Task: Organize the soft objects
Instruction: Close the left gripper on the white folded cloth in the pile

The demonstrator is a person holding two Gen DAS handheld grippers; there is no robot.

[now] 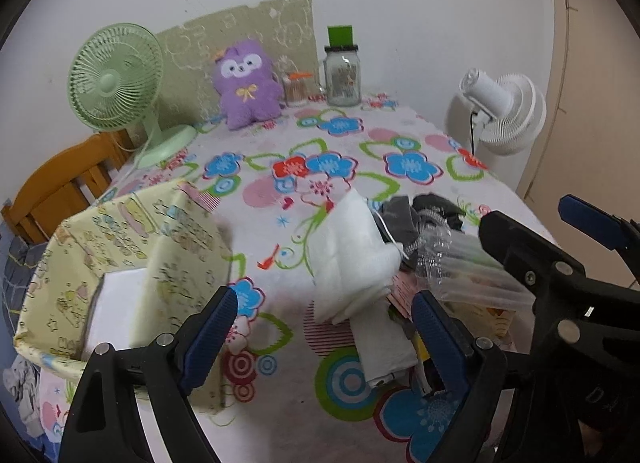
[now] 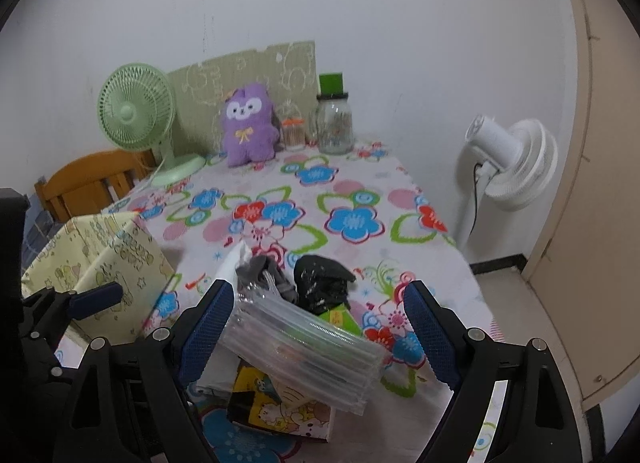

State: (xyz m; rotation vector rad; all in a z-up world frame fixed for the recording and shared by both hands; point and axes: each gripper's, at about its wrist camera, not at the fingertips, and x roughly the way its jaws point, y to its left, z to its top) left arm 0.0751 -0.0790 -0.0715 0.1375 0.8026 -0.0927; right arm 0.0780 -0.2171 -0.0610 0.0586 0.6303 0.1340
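Observation:
A pile of soft things lies on the flowered tablecloth: a white padded cloth, a grey cloth, a black bag and a clear air-cushion pack on a cartoon-print packet. My left gripper is open and empty, just short of the white cloth. My right gripper is open, with its jaws on either side of the air-cushion pack, not closed on it. A yellow cartoon-print fabric bin stands at the left and holds a white box.
A purple plush toy, a green fan, a glass jar and a small orange-lidded jar stand at the table's far edge. A white fan stands right of the table. A wooden chair is at left.

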